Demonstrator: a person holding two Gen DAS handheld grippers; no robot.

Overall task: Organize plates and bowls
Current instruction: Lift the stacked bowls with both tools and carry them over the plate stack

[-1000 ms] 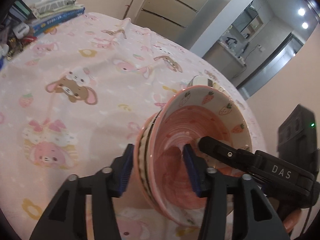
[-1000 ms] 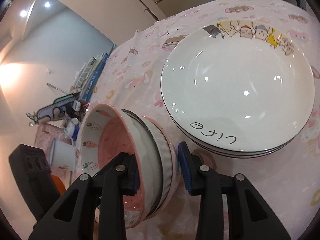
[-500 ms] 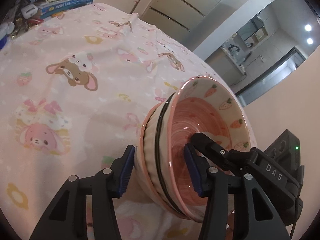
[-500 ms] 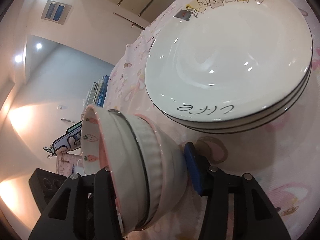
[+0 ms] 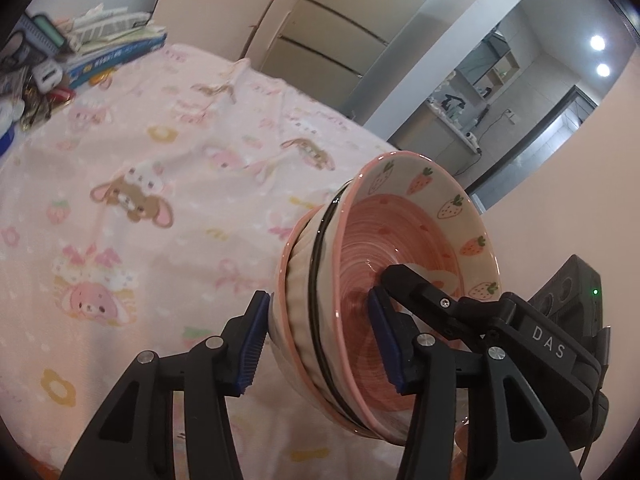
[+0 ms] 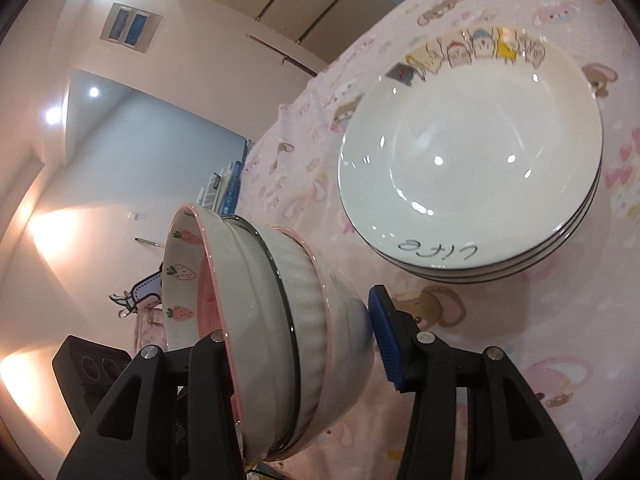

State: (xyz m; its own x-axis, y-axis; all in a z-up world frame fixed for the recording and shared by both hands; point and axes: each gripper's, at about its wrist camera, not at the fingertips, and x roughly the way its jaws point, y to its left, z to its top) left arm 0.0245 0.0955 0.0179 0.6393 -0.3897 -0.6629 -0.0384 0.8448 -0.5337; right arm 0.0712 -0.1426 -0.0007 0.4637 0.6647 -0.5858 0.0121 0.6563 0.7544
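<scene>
Left wrist view: left gripper [image 5: 316, 336] clamped across the nested bowls [image 5: 384, 292] — one pad outside the wall, one inside. The stack is tilted on its side, held above the cloth [image 5: 160, 184]; bare cloth extends left toward the books [image 5: 108, 46].

Right wrist view: right gripper [image 6: 304, 344] grips the same bowls [image 6: 276, 320] — jaws closed on them. Plates [image 6: 472, 160] lie stacked near, apart from the bowls.
</scene>
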